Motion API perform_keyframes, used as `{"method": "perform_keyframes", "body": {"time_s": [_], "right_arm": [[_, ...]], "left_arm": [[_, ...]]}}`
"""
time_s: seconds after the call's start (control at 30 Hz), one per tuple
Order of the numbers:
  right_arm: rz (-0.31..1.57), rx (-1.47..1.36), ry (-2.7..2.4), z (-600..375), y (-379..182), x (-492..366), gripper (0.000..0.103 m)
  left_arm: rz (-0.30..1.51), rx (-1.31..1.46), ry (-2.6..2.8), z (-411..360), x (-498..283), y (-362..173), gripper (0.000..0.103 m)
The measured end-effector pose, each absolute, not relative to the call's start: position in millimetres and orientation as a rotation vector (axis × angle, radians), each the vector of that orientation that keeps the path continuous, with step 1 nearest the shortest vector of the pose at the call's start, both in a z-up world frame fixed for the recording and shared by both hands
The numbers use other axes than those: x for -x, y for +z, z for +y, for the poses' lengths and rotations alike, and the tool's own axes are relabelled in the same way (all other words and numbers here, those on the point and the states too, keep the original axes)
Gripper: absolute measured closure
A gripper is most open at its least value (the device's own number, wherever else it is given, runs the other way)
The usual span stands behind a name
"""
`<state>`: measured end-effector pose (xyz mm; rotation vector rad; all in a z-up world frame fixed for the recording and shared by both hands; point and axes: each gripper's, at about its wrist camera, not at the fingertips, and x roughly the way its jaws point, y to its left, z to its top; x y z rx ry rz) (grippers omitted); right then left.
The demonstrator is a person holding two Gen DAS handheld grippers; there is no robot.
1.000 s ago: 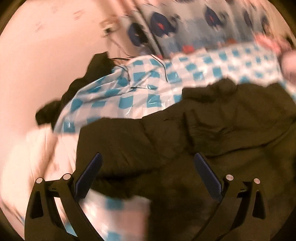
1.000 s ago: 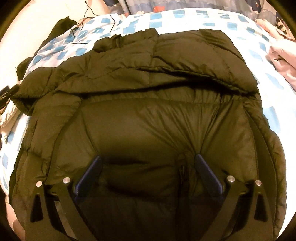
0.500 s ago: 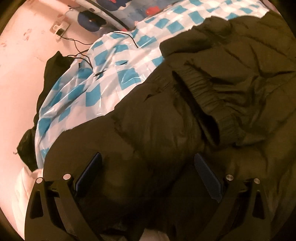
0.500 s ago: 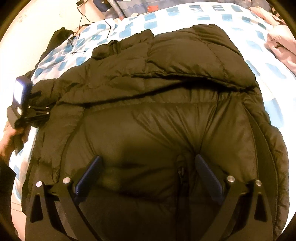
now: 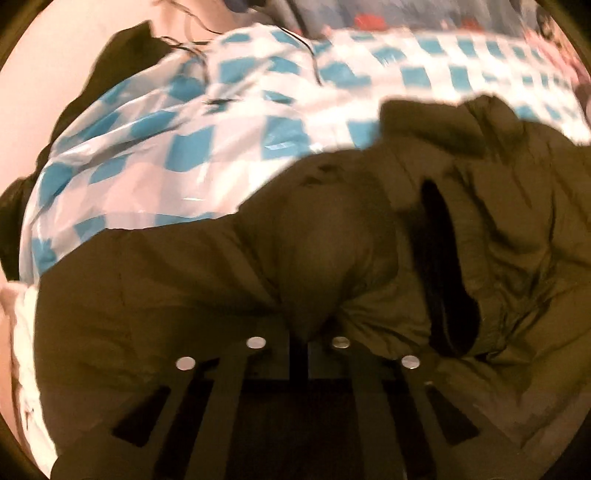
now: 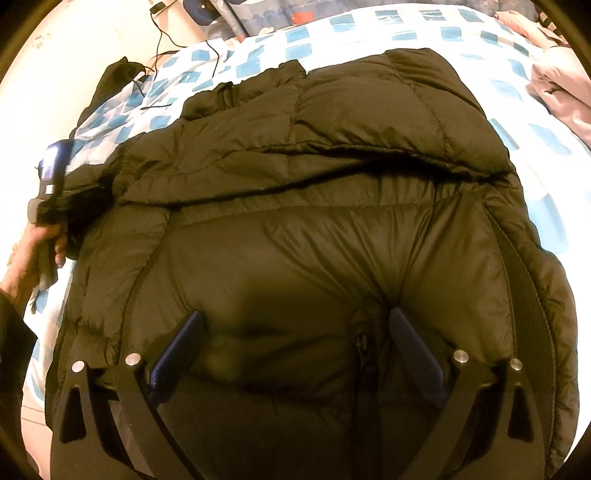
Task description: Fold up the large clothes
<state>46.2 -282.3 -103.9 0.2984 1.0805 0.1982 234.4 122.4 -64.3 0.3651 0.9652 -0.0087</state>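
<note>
A dark olive puffer jacket lies spread on a bed with a blue-and-white checked cover. My right gripper rests open on the jacket's lower front, its fingers on either side of the zip. In the left wrist view my left gripper is shut on a bulging fold of the jacket's sleeve, beside the dark cuff opening; the puffed fabric hides its tips. The right wrist view shows that left gripper at the jacket's left edge, held by a hand.
A black garment lies at the bed's far left corner against the pale wall, with thin black cables trailing over the cover. Pink fabric is bunched at the right. A patterned curtain hangs behind the bed.
My left gripper came down onto the sleeve and its jaws went from wide open to shut on a fold of it. The right gripper stayed where it was, open on the jacket.
</note>
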Motion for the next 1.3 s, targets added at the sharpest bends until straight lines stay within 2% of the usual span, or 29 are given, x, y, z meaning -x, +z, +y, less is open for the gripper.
{"method": "perform_keyframes", "body": {"time_s": [0.2, 0.37, 0.57, 0.77, 1.0, 1.3], "right_arm": [[1.074, -0.327, 0.200, -285.3, -102.1, -46.0, 0.007], [1.044, -0.364, 0.207, -288.2, -94.4, -43.9, 0.007], [0.904, -0.405, 0.219, -297.7, -63.9, -34.8, 0.007], [0.795, -0.522, 0.204, -327.2, -44.7, -25.8, 0.007], [0.676, -0.693, 0.146, -376.3, -29.3, -14.7, 0.007], [0.622, -0.814, 0.141, -409.5, -23.6, -4.5, 0.007]], "left_arm": [[0.825, -0.173, -0.072, 143.1, -209.8, 4.6, 0.100], [0.722, -0.036, -0.207, 130.9, -191.5, 70.4, 0.100], [0.640, 0.019, -0.388, 59.7, -177.9, 125.8, 0.100], [0.597, 0.037, -0.537, -24.6, -165.2, 149.1, 0.100], [0.668, 0.065, -0.652, -108.1, -161.1, 111.8, 0.100], [0.928, 0.022, -0.666, -178.4, -180.1, -28.3, 0.100]]}}
